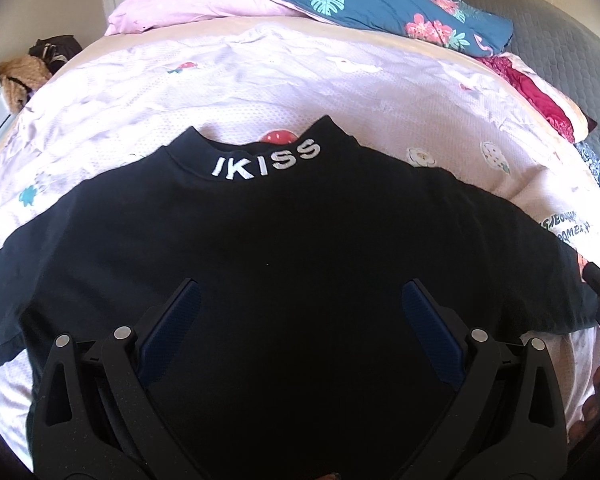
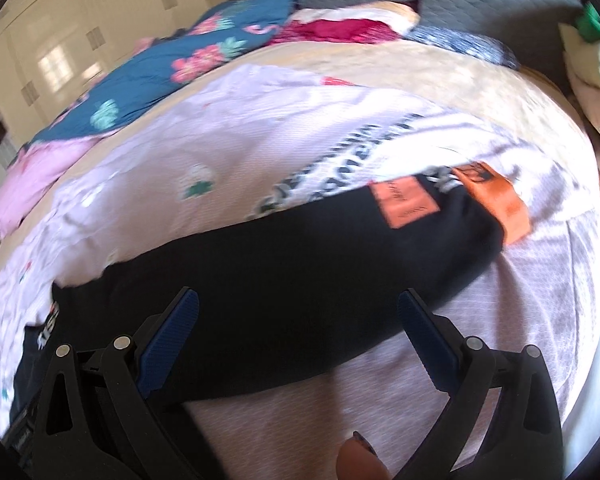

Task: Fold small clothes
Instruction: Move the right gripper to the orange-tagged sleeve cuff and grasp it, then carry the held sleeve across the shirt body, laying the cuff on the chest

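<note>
Bed [image 1: 140, 80] with pale printed sheet, black shirt [image 1: 280, 240] spread flat on it.
Left tool [image 1: 300, 300] hovers released over the shirt's body; right tool [image 2: 298, 308] (view blurred) spreads wide above a sleeve [image 2: 340, 248].

A: Where does the left wrist view look from?

B: Low over the black shirt [image 1: 284, 240], facing its collar in the frame's centre, pillows along the top edge.

A: And the right wrist view?

B: Close above the shirt's sleeve [image 2: 300, 264], tilted and blurred, facing the bed's far corner. Both share the shirt, the pale sheet [image 1: 260, 76] and the blue floral quilt [image 2: 172, 64].
</note>
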{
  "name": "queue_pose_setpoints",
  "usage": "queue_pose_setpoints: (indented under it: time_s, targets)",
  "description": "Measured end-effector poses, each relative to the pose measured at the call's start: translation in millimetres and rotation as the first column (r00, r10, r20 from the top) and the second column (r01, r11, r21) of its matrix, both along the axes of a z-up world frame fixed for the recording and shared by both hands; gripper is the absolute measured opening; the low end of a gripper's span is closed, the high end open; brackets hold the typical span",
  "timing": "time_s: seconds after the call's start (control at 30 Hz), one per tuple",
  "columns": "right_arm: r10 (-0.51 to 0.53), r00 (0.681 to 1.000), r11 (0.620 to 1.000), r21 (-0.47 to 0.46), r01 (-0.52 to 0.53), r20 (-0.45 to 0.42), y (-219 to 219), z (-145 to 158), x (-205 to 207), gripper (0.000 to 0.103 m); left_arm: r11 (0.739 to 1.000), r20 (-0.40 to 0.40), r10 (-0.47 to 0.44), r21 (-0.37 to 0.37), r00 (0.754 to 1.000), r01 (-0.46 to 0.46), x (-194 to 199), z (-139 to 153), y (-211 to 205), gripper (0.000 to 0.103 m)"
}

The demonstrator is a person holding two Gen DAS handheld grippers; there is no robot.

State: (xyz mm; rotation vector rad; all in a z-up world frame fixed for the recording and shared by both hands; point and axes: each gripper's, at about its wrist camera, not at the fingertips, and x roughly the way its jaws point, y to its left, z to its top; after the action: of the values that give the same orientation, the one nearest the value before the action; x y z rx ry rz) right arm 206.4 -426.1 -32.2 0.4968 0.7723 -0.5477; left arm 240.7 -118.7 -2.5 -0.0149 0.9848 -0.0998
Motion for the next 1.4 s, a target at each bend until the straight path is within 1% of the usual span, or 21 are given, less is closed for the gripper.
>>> queue_pose_setpoints:
  time_s: [0.13, 0.37, 0.53, 0.63, 0.73, 0.8, 0.83, 0.87, 0.9, 0.93, 1.0, 1.13, 1.2, 1.3, 1.4]
  targets:
    - [-0.110, 0.994, 0.993, 0.049, 0.110, -0.009, -27, -11, -13, 0.099, 1.000, -0.010, -0.001, 0.005, 1.000, 0.002, 4, -6, -1, 0.095]
    - [-0.225, 0.974, 0.965, 0.132, 0.227, -0.029, -69, -28, -27, 0.099, 1.000, -0.026, 0.000, 0.014, 1.000, 0.000, 8, -15, 1, 0.095]
    - [-0.262, 0.965, 0.944, 0.203, 0.260, -0.020, -97, -36, -27, 0.099, 1.000, -0.041, 0.019, 0.004, 0.999, -0.019, 10, -19, 10, 0.095]
    - [-0.280, 0.960, 0.936, 0.224, 0.272, 0.002, -107, -37, -26, 0.098, 0.999, -0.056, 0.044, -0.024, 0.998, -0.045, 12, -20, 20, 0.095]
    - [-0.316, 0.949, 0.925, 0.224, 0.308, 0.000, -114, -39, -25, 0.073, 0.998, -0.052, 0.055, -0.037, 0.997, -0.057, 13, -17, 26, 0.095]
    - [-0.355, 0.934, 0.904, 0.267, 0.333, 0.037, -121, -39, -29, 0.063, 0.997, -0.044, 0.059, -0.054, 0.997, -0.062, 12, -13, 29, 0.095]
    - [-0.369, 0.928, 0.898, 0.279, 0.341, 0.051, -124, -39, -32, 0.049, 0.996, -0.043, 0.061, -0.065, 0.997, -0.063, 12, -11, 30, 0.095]
    - [-0.379, 0.923, 0.892, 0.290, 0.347, 0.062, -126, -39, -33, 0.029, 0.995, -0.042, 0.061, -0.077, 0.997, -0.064, 11, -9, 31, 0.095]
    - [-0.383, 0.920, 0.888, 0.306, 0.343, 0.080, -128, -39, -36, 0.021, 0.994, -0.042, 0.059, -0.091, 0.997, -0.063, 10, -7, 33, 0.095]
    - [-0.372, 0.922, 0.889, 0.330, 0.318, 0.111, -128, -39, -38, 0.014, 0.993, -0.041, 0.058, -0.098, 0.997, -0.062, 9, -5, 34, 0.095]
    - [-0.356, 0.922, 0.897, 0.332, 0.290, 0.155, -125, -32, -40, 0.013, 0.993, -0.035, 0.059, -0.101, 0.998, -0.062, 9, -1, 37, 0.095]
    - [-0.253, 0.927, 0.946, 0.269, 0.178, 0.276, -106, -3, -34, 0.012, 0.989, -0.012, 0.070, -0.128, 0.997, -0.071, 8, 12, 43, 0.095]
    - [-0.196, 0.931, 0.964, 0.234, 0.125, 0.309, -95, 9, -30, 0.012, 0.988, -0.001, 0.070, -0.141, 0.998, -0.070, 7, 19, 48, 0.095]
    - [-0.133, 0.933, 0.977, 0.200, 0.068, 0.334, -82, 20, -25, 0.012, 0.987, 0.020, 0.058, -0.154, 0.998, -0.054, 4, 29, 54, 0.095]
    - [-0.043, 0.932, 0.988, 0.154, -0.014, 0.361, -60, 35, -17, 0.012, 0.984, 0.035, 0.069, -0.166, 0.997, -0.062, 2, 37, 63, 0.095]
